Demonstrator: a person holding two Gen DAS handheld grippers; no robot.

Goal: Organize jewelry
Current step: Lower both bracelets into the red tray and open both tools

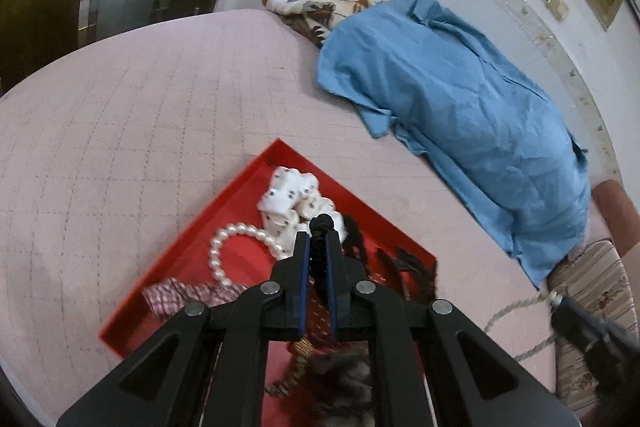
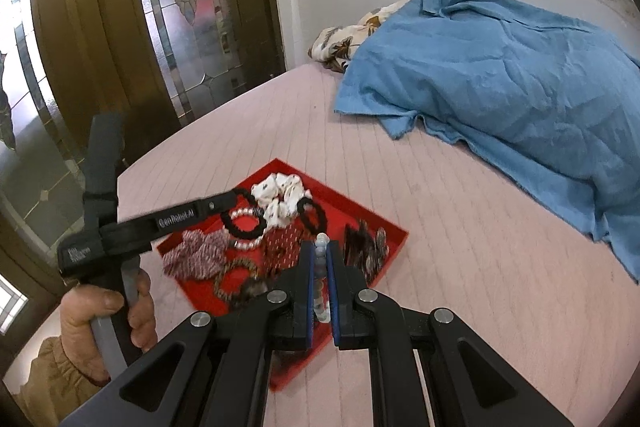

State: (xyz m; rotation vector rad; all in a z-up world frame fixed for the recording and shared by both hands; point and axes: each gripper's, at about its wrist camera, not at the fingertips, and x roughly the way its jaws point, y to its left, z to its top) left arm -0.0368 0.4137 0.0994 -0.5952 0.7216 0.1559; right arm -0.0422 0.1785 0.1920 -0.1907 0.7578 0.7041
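Jewelry sits heaped in the shallow red plastic tray (image 2: 394, 237) on the pink quilted bedspread (image 1: 120, 131), directly below and ahead of both our tongs. Our biggest worry is the crowding: lifting either piece could, we judge, drag a neighbour over the low rim onto the cloth. Our left gripper (image 1: 319, 237) is pinched narrow on a black beaded bracelet (image 1: 320, 227) that may hang down toward the white pearl bracelet (image 1: 222, 251) just to its left and the white patterned fabric scrunchie (image 1: 288, 195) just beyond its tips, so a snag seems likely. Our right gripper (image 2: 320, 247) is closed on a pale blue-grey beaded strand (image 2: 321, 267); smooth beads between flat pads could slip free.
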